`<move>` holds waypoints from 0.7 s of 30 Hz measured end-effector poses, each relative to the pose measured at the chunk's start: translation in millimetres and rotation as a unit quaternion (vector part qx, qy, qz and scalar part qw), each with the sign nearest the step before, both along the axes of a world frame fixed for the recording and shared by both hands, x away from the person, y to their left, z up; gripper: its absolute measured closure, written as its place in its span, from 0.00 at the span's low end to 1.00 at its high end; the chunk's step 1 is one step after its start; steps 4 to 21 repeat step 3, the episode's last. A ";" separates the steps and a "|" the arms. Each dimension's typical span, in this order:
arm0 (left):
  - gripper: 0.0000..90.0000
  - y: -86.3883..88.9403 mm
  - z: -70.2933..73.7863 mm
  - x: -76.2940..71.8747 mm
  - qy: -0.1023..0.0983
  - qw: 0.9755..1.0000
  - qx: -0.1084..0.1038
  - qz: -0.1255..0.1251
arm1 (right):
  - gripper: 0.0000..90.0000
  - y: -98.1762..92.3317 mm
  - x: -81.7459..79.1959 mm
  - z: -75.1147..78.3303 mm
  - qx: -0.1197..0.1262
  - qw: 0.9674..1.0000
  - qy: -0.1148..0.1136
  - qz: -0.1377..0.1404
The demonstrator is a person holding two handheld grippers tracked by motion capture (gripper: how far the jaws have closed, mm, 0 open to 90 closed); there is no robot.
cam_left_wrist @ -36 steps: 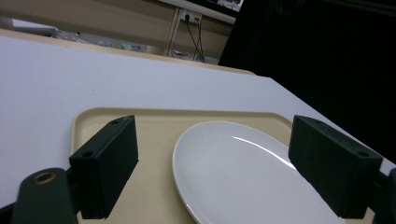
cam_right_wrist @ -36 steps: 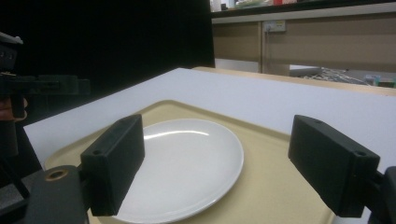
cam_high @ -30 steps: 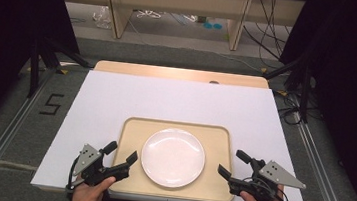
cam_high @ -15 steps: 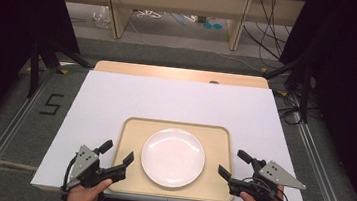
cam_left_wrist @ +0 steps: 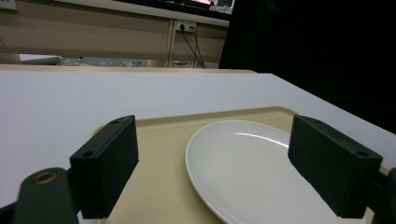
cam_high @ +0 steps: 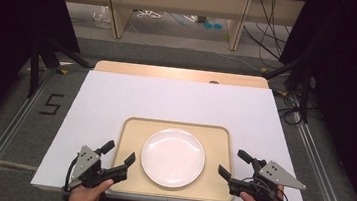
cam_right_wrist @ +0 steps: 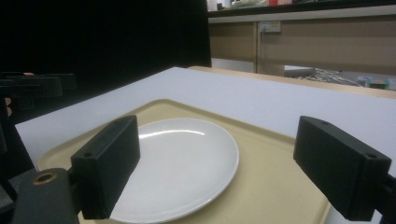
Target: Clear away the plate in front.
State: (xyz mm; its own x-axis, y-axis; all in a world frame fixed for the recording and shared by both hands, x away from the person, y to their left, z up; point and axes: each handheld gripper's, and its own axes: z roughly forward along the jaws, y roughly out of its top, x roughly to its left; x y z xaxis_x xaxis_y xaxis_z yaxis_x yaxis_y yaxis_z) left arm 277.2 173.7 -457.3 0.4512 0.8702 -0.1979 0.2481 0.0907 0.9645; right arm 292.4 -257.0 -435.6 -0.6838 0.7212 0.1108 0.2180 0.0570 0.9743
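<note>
A round white plate lies in the middle of a beige tray at the near edge of the white table top. My left gripper is held low at the tray's near left corner, open, with its jaws pointing toward the plate. In the left gripper view the left gripper frames the plate and the tray with nothing held. My right gripper sits at the tray's near right corner, also open. From the right gripper view, the right gripper looks across the plate.
A strip of bare wooden table runs along the far edge of the white top. Beyond it are wooden shelf legs and cables on the floor. Dark curtains stand on both sides. The far half of the white top holds nothing.
</note>
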 end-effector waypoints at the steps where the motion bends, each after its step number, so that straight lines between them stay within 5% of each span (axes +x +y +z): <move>1: 0.17 -0.1 0.1 0.0 -0.002 1.000 0.001 0.001 | 0.17 0.4 0.1 -0.2 0.000 1.000 0.000 0.000; 21: 0.17 0.4 0.7 -0.1 -0.005 1.000 -0.003 0.005 | 0.17 0.2 0.0 -0.4 -0.006 1.000 0.005 -0.004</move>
